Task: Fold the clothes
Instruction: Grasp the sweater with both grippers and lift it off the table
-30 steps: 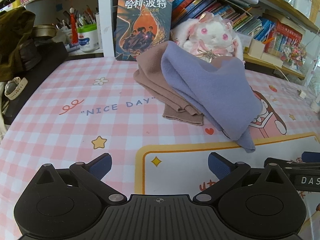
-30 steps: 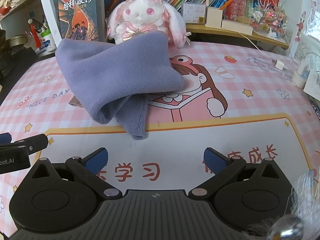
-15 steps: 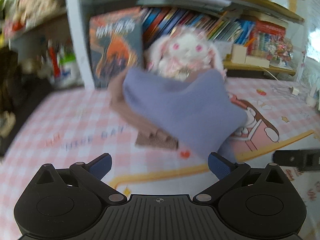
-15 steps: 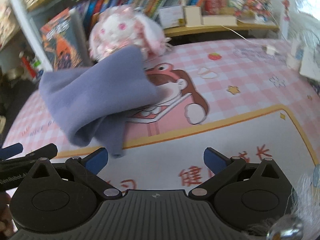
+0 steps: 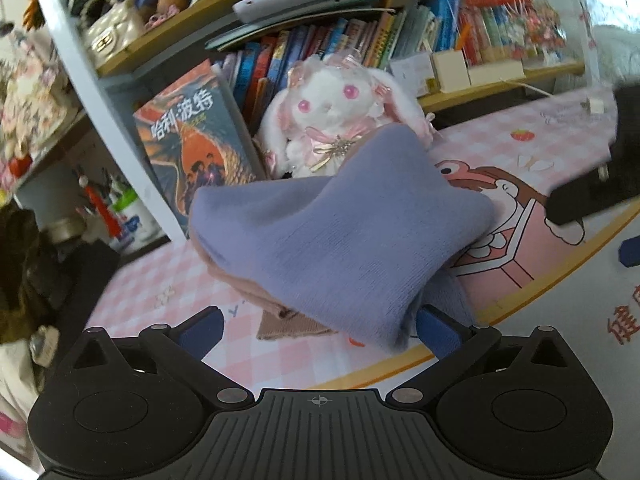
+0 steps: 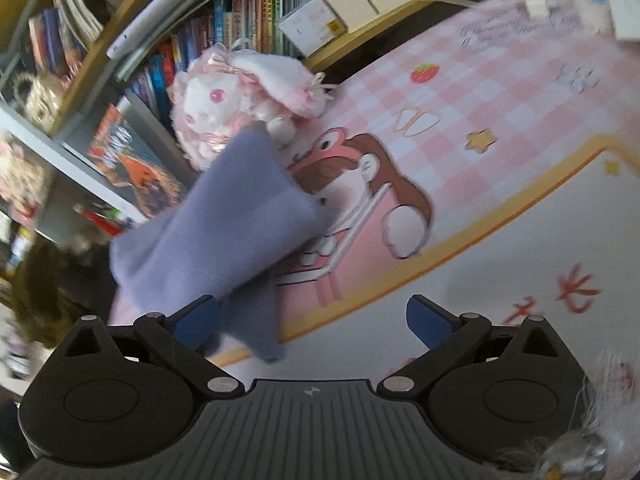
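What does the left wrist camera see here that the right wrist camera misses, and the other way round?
Only the left wrist view shows the brown cloth under the purple one, and the white handbag on the shelf. Only the right wrist view shows the yellow star and blue flower printed on the mat. Both show the purple cloth, the plush bunny, the strawberry print and open gripper fingers.

The right gripper (image 6: 312, 322) has its jaws spread wide over a pink checked tablecloth (image 6: 492, 80). A purple garment (image 6: 224, 232) lies crumpled just beyond its left finger, with a white plush rabbit (image 6: 240, 92) behind it, against a bookshelf (image 6: 248, 4).
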The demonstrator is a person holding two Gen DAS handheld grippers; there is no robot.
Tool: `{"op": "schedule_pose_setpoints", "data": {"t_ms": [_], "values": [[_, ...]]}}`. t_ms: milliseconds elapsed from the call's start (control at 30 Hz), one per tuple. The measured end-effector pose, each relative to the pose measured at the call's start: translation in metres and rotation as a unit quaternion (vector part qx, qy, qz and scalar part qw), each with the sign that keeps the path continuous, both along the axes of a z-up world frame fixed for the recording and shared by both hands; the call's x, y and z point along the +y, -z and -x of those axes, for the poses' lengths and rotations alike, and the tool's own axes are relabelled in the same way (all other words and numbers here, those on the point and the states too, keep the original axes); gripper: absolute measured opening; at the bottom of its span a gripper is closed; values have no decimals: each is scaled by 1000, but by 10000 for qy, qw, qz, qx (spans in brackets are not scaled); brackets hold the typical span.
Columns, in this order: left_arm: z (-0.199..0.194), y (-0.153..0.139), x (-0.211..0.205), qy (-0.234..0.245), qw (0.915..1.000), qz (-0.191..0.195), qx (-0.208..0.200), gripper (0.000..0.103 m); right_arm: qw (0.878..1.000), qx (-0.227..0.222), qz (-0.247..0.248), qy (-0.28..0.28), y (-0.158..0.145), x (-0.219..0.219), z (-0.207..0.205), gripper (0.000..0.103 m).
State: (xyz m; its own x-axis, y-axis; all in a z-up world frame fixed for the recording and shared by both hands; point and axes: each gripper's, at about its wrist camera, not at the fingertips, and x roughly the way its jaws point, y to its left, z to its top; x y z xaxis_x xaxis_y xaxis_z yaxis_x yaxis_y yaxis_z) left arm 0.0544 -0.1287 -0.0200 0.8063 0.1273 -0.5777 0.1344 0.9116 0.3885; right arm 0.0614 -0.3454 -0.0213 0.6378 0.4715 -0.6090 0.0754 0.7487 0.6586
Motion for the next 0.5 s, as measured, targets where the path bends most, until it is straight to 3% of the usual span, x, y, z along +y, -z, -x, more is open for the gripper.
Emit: {"op": "schedule_pose_setpoints", "data": {"t_ms": [167, 267, 333, 367, 433, 500], "values": [[-9, 5, -12, 8, 9998, -184, -68, 101, 9982, 84, -581, -114, 3, -2, -10, 101], [-16, 3, -15, 0, 9995, -250, -196, 89, 9977, 3, -622, -253, 0, -1, -16, 100], [-21, -2, -13, 13, 9996, -192, -214, 70, 9961, -9, -833, -300, 1, 0, -23, 100], [-22, -5, -11, 21, 9997, -151, -212, 51, 9947, -6, -977, -315, 2, 1, -27, 100], [-20, -16, -5, 59, 9997, -31, -222, 32, 9880, 161, -1515, -262, 10, 2, -37, 100], [-11, -31, -1, 146, 9995, 68, -289, 21, 9777, 410, -2052, -167, 21, 4, -45, 100]]}}
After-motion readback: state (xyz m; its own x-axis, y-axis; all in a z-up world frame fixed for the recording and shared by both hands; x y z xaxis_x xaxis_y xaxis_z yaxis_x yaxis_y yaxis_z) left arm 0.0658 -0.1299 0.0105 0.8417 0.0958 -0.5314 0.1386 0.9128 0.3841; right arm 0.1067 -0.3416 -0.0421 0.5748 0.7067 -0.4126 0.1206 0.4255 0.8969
